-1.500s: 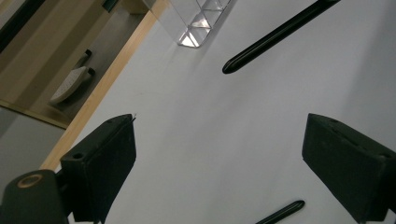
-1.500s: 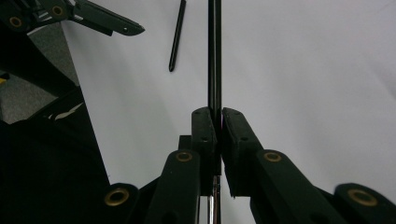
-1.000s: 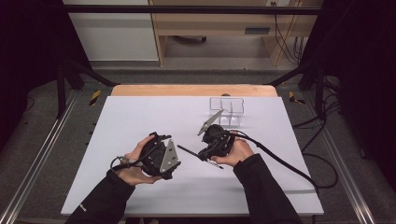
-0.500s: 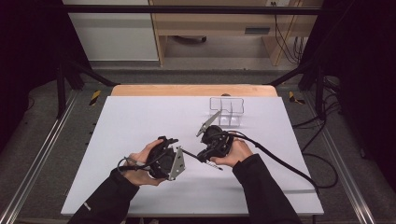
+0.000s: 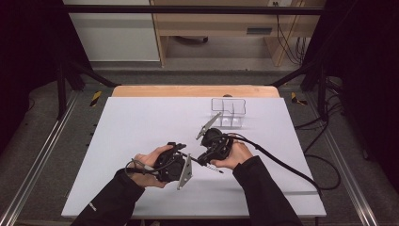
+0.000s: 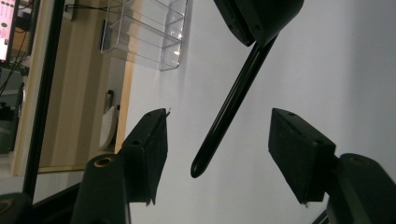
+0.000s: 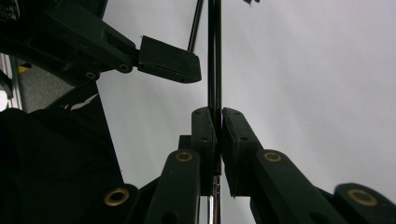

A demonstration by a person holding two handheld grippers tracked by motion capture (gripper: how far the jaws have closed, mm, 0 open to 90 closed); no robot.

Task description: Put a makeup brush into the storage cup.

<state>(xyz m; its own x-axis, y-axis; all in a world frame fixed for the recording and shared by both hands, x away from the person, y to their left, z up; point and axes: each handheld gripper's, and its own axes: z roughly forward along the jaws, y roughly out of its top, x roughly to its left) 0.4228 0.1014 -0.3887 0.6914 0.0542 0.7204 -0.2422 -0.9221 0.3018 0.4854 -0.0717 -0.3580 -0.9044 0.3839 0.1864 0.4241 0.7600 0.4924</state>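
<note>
Low in the centre of the high view, both grippers meet over the white table (image 5: 141, 122). The right gripper (image 5: 203, 159) is clenched on a thin black pen (image 7: 214, 56); its own view shows the two jaws pressed against the shaft, which runs straight up the frame. The left gripper (image 6: 219, 158) is released: its jaws stand wide apart in its own view, and the pen's rounded tip (image 6: 198, 169) hangs in the gap between them, touching neither pad.

The step in hand looks like a handover of the pen from right to left. Next, the left jaws need to close squarely on the tip end while the right holds steady, and only then should the right let go. The pen slants across the gap, nearer the left-hand pad (image 6: 156, 149), so a slight recentring would help the grip.

A clear plastic organiser (image 5: 228, 112) sits in the upper right of the table, well apart from the grippers; it may be where the pen goes, though I cannot be sure. A black cable (image 5: 282, 165) trails off to the right from the right gripper. Nothing lies between the jaws and the pen.
</note>
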